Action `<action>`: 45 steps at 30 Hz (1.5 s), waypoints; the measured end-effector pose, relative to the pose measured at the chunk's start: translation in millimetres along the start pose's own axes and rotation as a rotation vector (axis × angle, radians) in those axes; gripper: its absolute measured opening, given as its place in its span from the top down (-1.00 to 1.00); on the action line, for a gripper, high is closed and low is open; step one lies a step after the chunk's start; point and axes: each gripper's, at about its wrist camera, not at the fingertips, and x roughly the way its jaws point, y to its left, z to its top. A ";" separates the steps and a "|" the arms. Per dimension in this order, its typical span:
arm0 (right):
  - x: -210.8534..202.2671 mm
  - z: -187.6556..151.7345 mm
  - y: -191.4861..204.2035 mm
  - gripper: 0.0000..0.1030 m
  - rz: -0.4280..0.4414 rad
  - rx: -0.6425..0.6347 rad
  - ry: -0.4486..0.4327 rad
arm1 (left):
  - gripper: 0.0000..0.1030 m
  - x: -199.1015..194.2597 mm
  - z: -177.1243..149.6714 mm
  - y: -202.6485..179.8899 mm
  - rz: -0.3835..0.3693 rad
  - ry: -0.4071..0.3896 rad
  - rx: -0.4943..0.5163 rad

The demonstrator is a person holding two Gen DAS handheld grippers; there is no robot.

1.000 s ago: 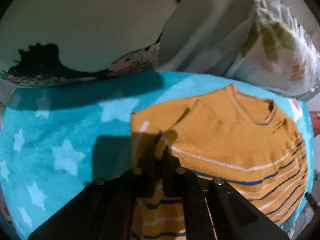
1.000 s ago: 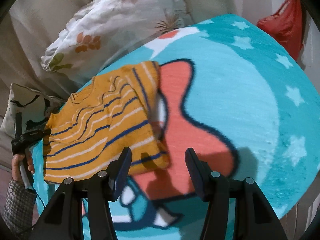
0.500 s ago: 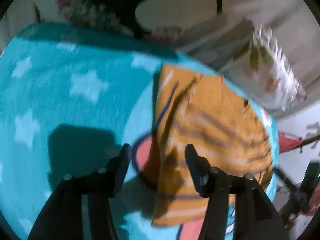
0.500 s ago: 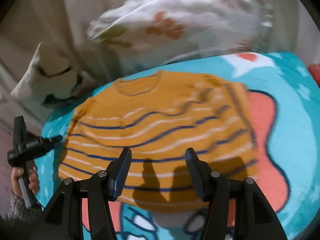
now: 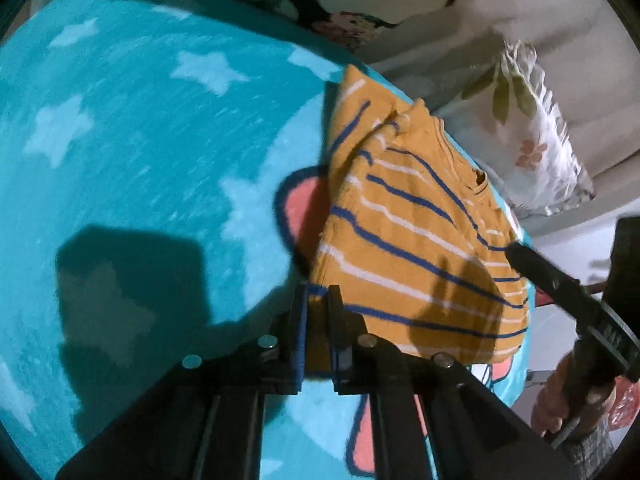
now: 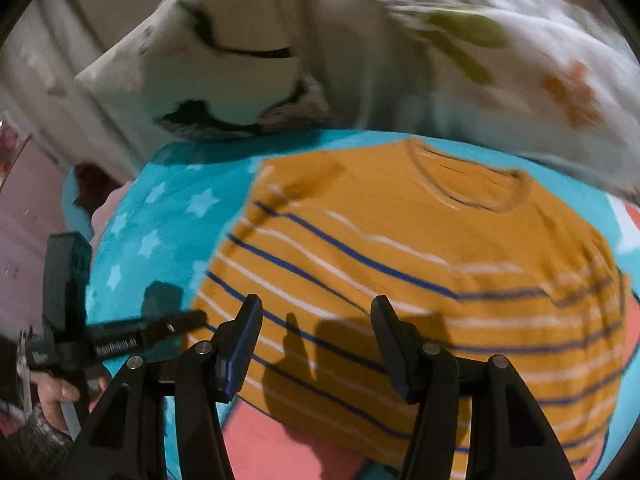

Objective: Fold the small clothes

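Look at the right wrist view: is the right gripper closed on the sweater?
No, the right gripper hangs over the sweater with its jaws spread wide apart, nothing between them.

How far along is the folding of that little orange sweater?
Done: the sweater looks narrowed to a compact block, sleeves apparently folded in. In hand: the left gripper is nearly shut at its bottom corner; the right gripper hovers open over the hem. Left: probably folding hem up toward collar.
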 end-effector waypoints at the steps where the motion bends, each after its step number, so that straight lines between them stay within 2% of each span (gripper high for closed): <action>1: 5.6 5.0 7.3 -0.20 0.008 -0.009 0.006 | 0.70 -1.2 -2.5 1.3 -0.008 -0.002 -0.009; 3: 22.0 14.8 25.9 -0.20 0.034 -0.028 0.027 | 0.58 -10.0 -7.9 7.1 -0.015 -0.015 -0.032; 5: 37.1 20.1 43.5 -0.21 0.048 -0.046 0.049 | 0.55 -17.6 -12.3 9.8 -0.015 -0.026 -0.040; 11: 83.2 28.3 81.9 -0.26 0.003 -0.078 0.105 | 0.27 -45.6 -24.5 28.7 0.071 -0.080 -0.046; 15: 114.7 30.3 97.4 -0.28 -0.139 -0.110 0.146 | 0.25 -54.8 -32.9 47.1 0.094 -0.090 -0.082; 19: 144.1 20.8 116.6 -0.29 -0.356 -0.213 0.155 | 0.23 -56.1 -36.2 61.7 0.097 -0.078 -0.135; 20: 147.5 16.1 124.9 -0.26 -0.406 -0.259 0.133 | 0.23 -57.4 -37.2 64.0 0.094 -0.080 -0.143; 22: 147.4 10.8 131.6 -0.12 -0.436 -0.270 0.094 | 0.20 -59.9 -38.6 65.7 0.096 -0.085 -0.151; 23: 146.8 10.3 131.0 0.01 -0.436 -0.257 0.089 | 0.20 -60.4 -38.5 65.2 0.096 -0.087 -0.154; 24: 145.8 10.1 129.3 0.28 -0.445 -0.245 0.084 | 0.19 -61.1 -38.9 65.2 0.096 -0.088 -0.157; 25: 144.2 10.0 126.7 0.38 -0.453 -0.233 0.076 | 0.19 -61.9 -39.4 64.8 0.096 -0.088 -0.160; 27: 137.6 10.0 114.6 0.66 -0.421 -0.195 0.060 | 0.19 -62.6 -40.8 62.9 0.101 -0.089 -0.161; 32: 126.6 19.0 96.3 0.74 -0.326 -0.149 0.077 | 0.19 -63.8 -44.2 49.2 0.129 -0.095 -0.157; 34: 115.8 23.7 87.8 0.75 -0.263 -0.113 0.068 | 0.19 -65.0 -43.5 40.2 0.148 -0.105 -0.149; 38: 70.1 34.4 51.0 0.76 -0.068 0.034 -0.007 | 0.18 -69.9 -44.4 10.9 0.195 -0.130 -0.123; 42: 0.9 29.1 -16.4 0.76 0.034 0.166 -0.119 | 0.18 -64.1 -46.1 -28.0 0.215 -0.138 -0.083; 45: -54.1 -0.3 -88.6 0.77 0.028 0.275 -0.200 | 0.17 -52.2 -49.0 -59.3 0.205 -0.135 -0.048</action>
